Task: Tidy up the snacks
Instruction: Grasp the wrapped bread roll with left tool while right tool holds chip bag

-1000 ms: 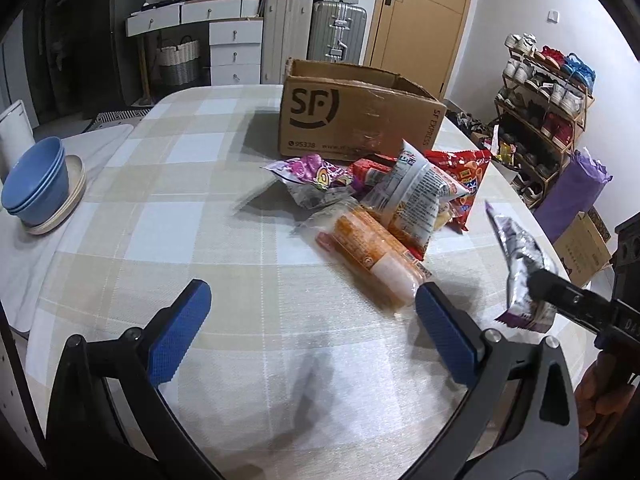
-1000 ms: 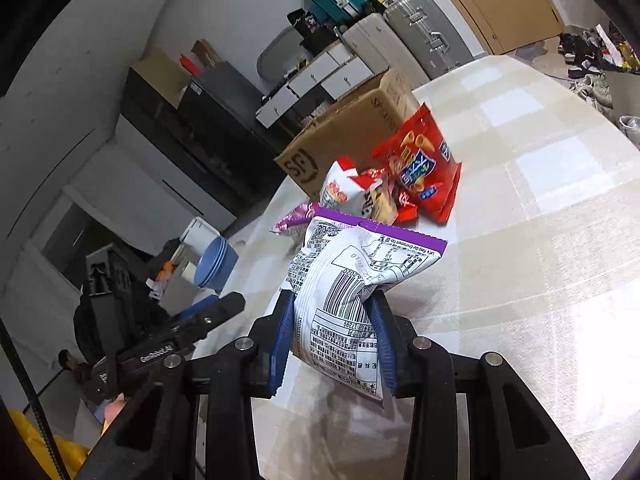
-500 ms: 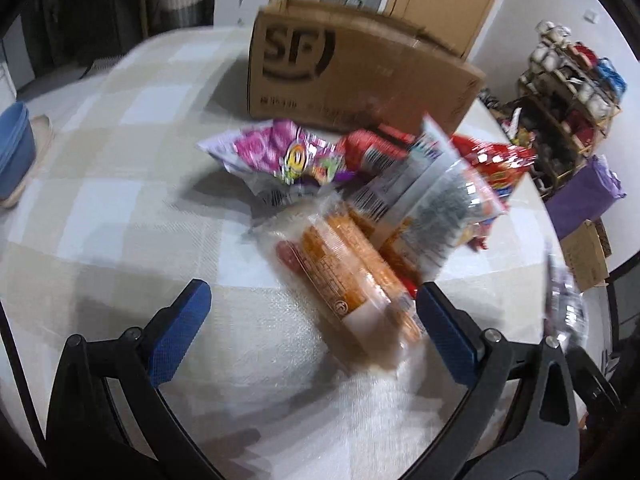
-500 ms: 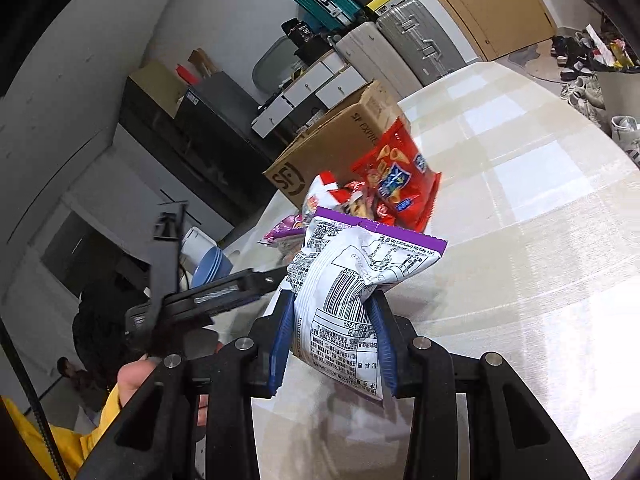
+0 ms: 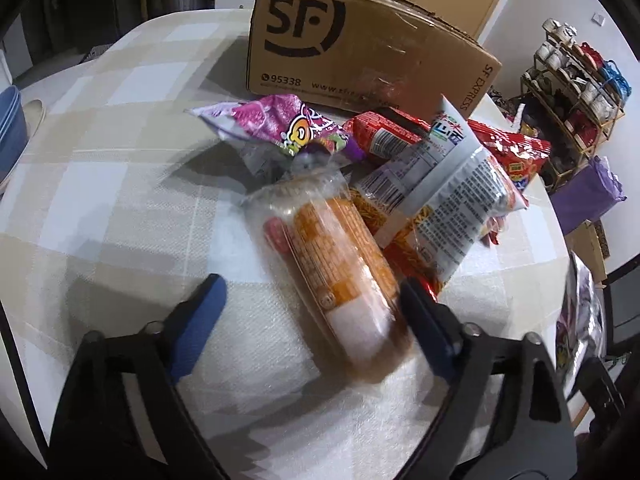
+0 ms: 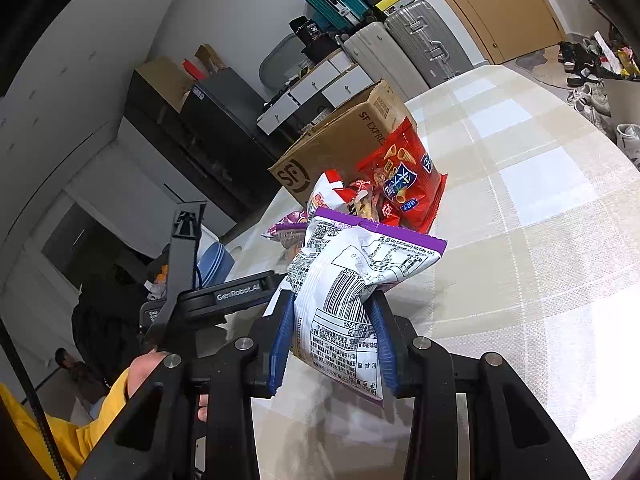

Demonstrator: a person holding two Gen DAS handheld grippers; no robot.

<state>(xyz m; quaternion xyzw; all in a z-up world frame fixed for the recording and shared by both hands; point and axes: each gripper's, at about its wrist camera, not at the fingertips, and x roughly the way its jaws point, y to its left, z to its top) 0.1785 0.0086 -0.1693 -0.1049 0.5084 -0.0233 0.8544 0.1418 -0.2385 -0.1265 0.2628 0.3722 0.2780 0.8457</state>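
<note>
A: Left wrist view had the left tongs spread wide and low over the tabletop, straddling the near end of the orange pack. The right finger looked to be touching the pack's edge; the left finger stood well apart from it.

B: And the other side?

A: The right tongs were clenched on the purple bag, held up off the tabletop, near the heap. The heap itself lay in front of the box: a pink bag, a white bag leaning on the orange pack, and red bags behind.

B: What worried you?

A: The straddle was off centre. Had the tongs closed as they stood, I judged the right finger would shove the pack sideways before the left one met it, and the slick wrapper could squirt out. The white bag rested against the pack, so a lift might have dragged or toppled it. The pack's contents looked crushable under a hard squeeze, too.

B: And the purple bag?

A: Pinched near its bottom end only. A quick swing could have let it slip.
</note>
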